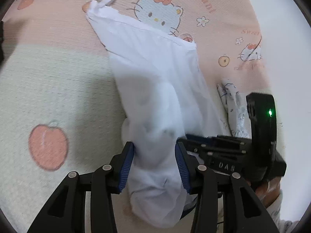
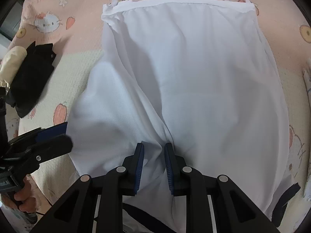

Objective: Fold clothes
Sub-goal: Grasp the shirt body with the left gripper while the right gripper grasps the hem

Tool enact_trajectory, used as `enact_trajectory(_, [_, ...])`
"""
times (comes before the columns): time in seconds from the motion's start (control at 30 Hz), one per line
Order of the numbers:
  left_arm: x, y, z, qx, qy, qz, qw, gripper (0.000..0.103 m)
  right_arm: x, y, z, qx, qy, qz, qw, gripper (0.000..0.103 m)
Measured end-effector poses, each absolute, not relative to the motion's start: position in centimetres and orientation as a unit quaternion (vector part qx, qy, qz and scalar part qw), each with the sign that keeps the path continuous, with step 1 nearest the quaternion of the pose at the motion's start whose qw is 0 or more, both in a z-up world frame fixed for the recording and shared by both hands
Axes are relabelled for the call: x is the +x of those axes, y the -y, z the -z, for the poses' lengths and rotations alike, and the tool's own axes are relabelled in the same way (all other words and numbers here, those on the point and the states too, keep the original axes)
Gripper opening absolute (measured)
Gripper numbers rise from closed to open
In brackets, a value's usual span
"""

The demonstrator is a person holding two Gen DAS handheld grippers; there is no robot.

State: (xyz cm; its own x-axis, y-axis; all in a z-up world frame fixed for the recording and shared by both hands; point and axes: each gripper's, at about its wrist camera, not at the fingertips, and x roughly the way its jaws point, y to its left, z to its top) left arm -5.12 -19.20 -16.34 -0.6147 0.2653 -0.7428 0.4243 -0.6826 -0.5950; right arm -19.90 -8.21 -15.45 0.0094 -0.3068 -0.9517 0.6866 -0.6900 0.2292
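A white strappy garment (image 1: 155, 73) (image 2: 184, 68) lies lengthwise on a pink and cream cartoon-cat blanket (image 1: 58, 89) (image 2: 77, 66), its strap end far from me. In the left wrist view my left gripper (image 1: 155, 165) stands open, with loose bunched cloth of the near end filling the gap between its blue pads. The right wrist view shows that same gripper (image 2: 62, 136) at the garment's left edge. My right gripper (image 2: 154, 165) is shut on a gathered fold of the white garment near its hem, with creases running into the pads. It also shows at the right of the left wrist view (image 1: 194, 139).
A small patterned cloth (image 1: 233, 106) (image 2: 308, 81) lies to the right of the garment. The blanket's edge runs along a pale surface (image 1: 281, 38) at the far right. A person's hands (image 2: 21, 200) (image 1: 268, 190) hold the gripper handles.
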Motion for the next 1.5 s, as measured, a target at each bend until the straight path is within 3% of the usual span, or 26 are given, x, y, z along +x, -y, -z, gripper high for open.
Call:
enact_trajectory(0.1, [-5.9,19.6,16.6,0.427,-0.412,0.804,0.045,0.038,-19.8,7.7,15.2,0.609,-0.141,0.692,0.362,0.021])
enact_trajectory(0.13, [-6.2,19.5,16.5,0.424,-0.412,0.806,0.035,0.03,-19.9,7.5,15.0,0.608,-0.137,0.693,0.363,0.021])
enact_trajectory(0.17, [-6.4,19.3,16.4,0.423,-0.409,0.808,0.028,0.025,-19.9,7.4,14.8,0.608,-0.132,0.693,0.364,0.025])
enact_trajectory(0.27, [-7.4,18.6,15.8,0.418,-0.403,0.814,0.001,0.025,-20.7,6.3,13.6,0.606,-0.073,0.693,0.383,0.048])
enact_trajectory(0.3, [-7.8,18.4,15.5,0.413,-0.404,0.816,-0.007,0.025,-21.1,5.9,13.1,0.602,-0.045,0.694,0.393,0.051])
enact_trajectory(0.4, [-8.9,17.8,15.0,0.404,-0.409,0.818,-0.027,0.023,-22.5,5.0,11.5,0.583,0.013,0.707,0.4,0.051])
enact_trajectory(0.5, [-9.7,17.5,15.4,0.41,-0.408,0.815,-0.024,0.023,-23.1,4.5,11.4,0.581,0.022,0.708,0.401,0.052])
enact_trajectory(0.67, [-9.2,18.1,15.8,0.394,-0.453,0.799,-0.034,0.023,-21.7,5.4,12.5,0.587,-0.066,0.714,0.375,0.052])
enact_trajectory(0.73, [-9.2,17.7,15.2,0.396,-0.437,0.807,-0.032,0.016,-21.8,4.9,13.3,0.595,-0.089,0.714,0.358,0.052])
enact_trajectory(0.93, [-8.9,15.1,14.1,0.397,-0.397,0.825,-0.067,0.015,-24.0,1.7,12.6,0.626,0.049,0.687,0.367,0.052])
enact_trajectory(1.03, [-9.5,13.9,14.5,0.41,-0.382,0.825,-0.068,0.015,-24.1,1.5,11.4,0.62,0.08,0.678,0.385,0.052])
enact_trajectory(1.1, [-9.8,13.5,14.9,0.415,-0.384,0.823,-0.064,0.015,-23.2,2.3,10.6,0.609,0.065,0.68,0.404,0.054])
enact_trajectory(1.27, [-10.2,12.0,16.0,0.432,-0.377,0.817,-0.064,0.015,-21.1,5.5,10.2,0.59,-0.057,0.696,0.405,0.057])
enact_trajectory(1.5, [-10.1,9.7,15.9,0.438,-0.334,0.834,-0.042,0.016,-21.6,6.2,12.0,0.614,-0.101,0.694,0.362,0.057])
